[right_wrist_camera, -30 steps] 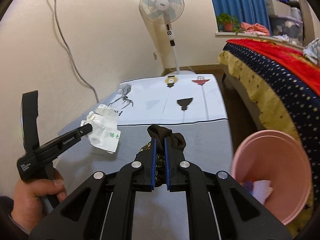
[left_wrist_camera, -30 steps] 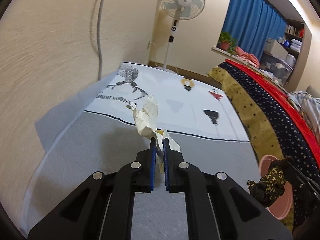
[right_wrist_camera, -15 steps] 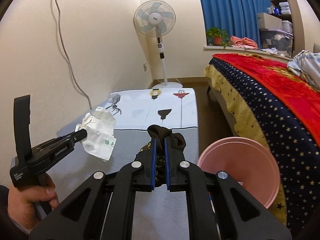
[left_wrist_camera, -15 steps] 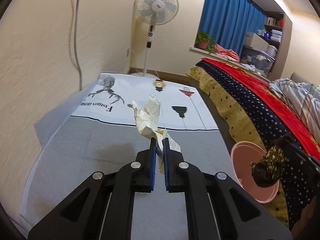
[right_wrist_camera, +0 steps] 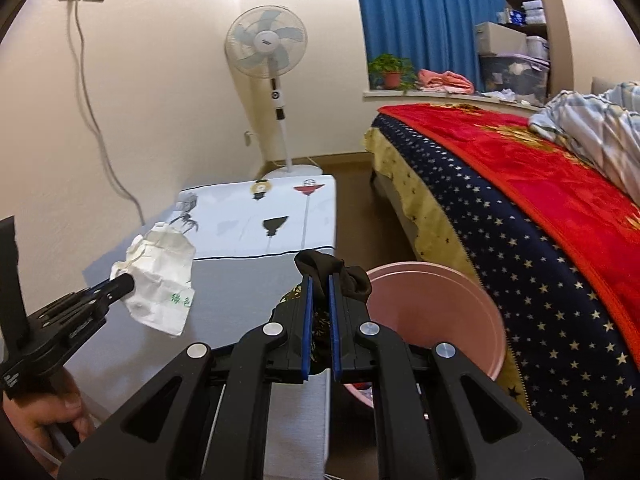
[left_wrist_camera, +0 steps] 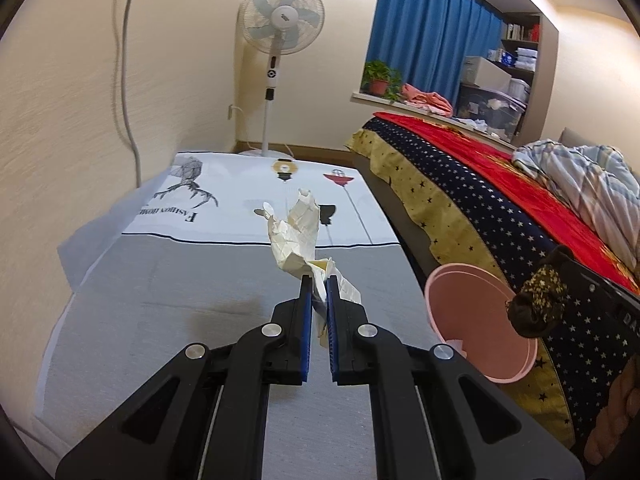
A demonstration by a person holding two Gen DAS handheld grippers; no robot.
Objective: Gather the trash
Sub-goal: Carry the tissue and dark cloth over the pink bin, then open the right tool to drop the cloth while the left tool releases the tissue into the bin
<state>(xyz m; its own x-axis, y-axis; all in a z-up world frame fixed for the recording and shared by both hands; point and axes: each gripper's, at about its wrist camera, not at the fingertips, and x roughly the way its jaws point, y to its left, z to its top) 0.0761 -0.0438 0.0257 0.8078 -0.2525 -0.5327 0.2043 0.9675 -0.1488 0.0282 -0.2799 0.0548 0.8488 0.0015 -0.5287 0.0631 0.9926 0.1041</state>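
My left gripper (left_wrist_camera: 318,284) is shut on a crumpled white paper wrapper (left_wrist_camera: 296,240) and holds it above the grey table cover (left_wrist_camera: 160,312). The wrapper also shows in the right wrist view (right_wrist_camera: 160,276), at the left gripper's tip. My right gripper (right_wrist_camera: 319,280) is shut on a dark crumpled wrapper with gold specks (right_wrist_camera: 332,272), held beside the rim of the pink bin (right_wrist_camera: 436,320). In the left wrist view the dark wrapper (left_wrist_camera: 540,300) hangs over the pink bin (left_wrist_camera: 476,320).
The table (right_wrist_camera: 260,220) runs along the left wall. A bed with a starred blue and red cover (right_wrist_camera: 540,220) stands to the right, the bin between them. A standing fan (left_wrist_camera: 280,40) stands at the far end. Some scraps lie in the bin.
Both grippers have moved right toward the pink bin with their trash. The dark wrapper now hangs at the bin's rim. The paper wrapper is nearer the table's right edge.
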